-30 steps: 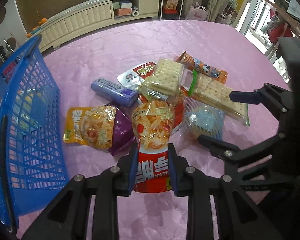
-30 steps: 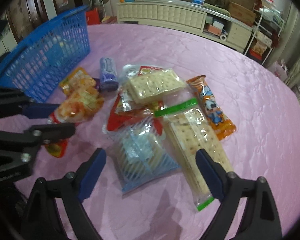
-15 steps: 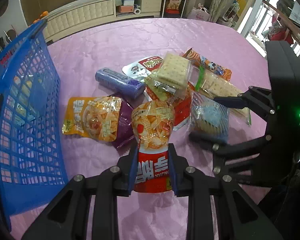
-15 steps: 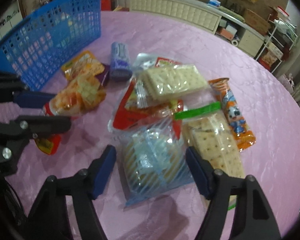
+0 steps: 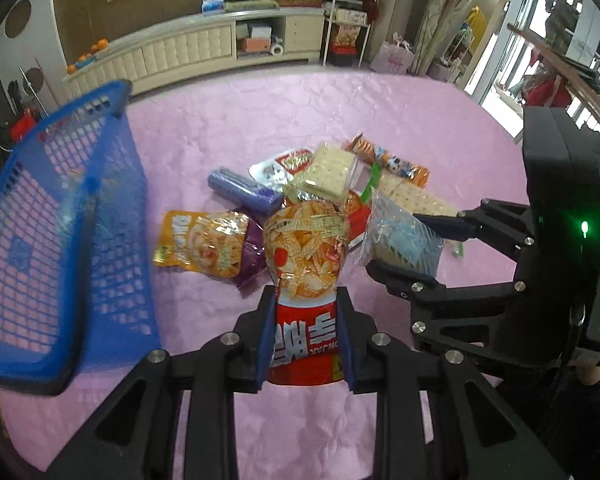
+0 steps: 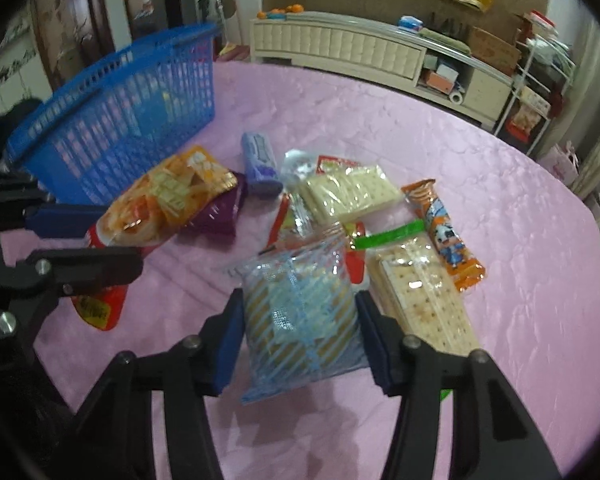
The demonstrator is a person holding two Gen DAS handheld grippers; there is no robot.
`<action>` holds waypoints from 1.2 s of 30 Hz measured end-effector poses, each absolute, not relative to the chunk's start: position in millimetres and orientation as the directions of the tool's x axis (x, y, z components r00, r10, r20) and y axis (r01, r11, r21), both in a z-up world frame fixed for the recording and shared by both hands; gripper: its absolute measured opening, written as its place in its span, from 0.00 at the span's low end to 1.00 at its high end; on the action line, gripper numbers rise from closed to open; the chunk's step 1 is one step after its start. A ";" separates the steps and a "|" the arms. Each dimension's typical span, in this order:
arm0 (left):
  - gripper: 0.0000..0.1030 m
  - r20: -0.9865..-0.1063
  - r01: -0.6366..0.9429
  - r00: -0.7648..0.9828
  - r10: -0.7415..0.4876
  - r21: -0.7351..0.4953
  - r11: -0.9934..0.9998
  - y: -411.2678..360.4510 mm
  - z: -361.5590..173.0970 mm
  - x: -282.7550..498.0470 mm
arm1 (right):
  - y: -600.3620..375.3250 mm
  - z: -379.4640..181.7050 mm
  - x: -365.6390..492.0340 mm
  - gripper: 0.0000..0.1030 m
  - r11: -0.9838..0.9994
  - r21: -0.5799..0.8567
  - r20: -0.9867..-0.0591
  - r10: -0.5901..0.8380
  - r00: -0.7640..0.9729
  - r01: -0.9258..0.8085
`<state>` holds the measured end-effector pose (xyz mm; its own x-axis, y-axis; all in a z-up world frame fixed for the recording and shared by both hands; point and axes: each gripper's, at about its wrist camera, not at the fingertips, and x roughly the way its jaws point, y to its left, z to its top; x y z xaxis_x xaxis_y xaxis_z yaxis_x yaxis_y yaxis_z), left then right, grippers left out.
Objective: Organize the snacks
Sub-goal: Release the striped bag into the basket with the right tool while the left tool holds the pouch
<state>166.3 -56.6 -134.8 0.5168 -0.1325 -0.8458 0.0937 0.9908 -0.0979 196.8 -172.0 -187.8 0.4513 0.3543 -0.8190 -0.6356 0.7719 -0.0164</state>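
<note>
1. At far left our blue basket (image 5: 60,240) sits on the pink desk (image 5: 300,120), closer to us than a second ago.
2. Our left tool (image 5: 305,336) stays clamped on the red-and-orange chip bag (image 5: 304,256), now lifted clear of the pile.
3. Our right tool (image 6: 300,336), wide open a second ago, has closed around the blue-striped cracker packet (image 6: 300,304); both snacks look ready for the basket.

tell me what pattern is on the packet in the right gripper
Light blue diagonal stripes on the clear packet; right wrist view.
</note>
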 end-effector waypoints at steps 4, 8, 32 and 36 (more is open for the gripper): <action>0.25 -0.826 0.079 0.552 -0.115 -0.085 0.993 -48.7 -113.9 149.0 | -169.2 -158.9 181.7 0.57 0.783 -0.002 -0.796 0.375 0.475 -0.622; 0.25 -0.799 0.066 0.595 -0.092 -0.066 0.996 -36.5 -90.9 129.5 | -161.0 -126.7 180.8 0.57 0.787 0.016 -0.768 0.405 0.497 -0.616; 0.25 -0.679 -0.020 0.734 0.008 -0.010 1.000 68.0 -6.3 55.9 | -82.6 -36.1 127.7 0.57 0.721 0.001 -0.659 0.521 0.542 -0.693; 0.25 -0.672 -0.045 0.740 0.024 -0.013 0.999 84.9 -1.7 57.2 | -66.9 -32.6 132.9 0.57 0.708 0.011 -0.661 0.536 0.526 -0.706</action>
<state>57.2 84.9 -1.7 0.7405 0.0244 -0.6716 -0.0448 0.9989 -0.0131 132.9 -66.9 -32.6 0.5259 0.5357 -0.6607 -0.7065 0.7076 0.0114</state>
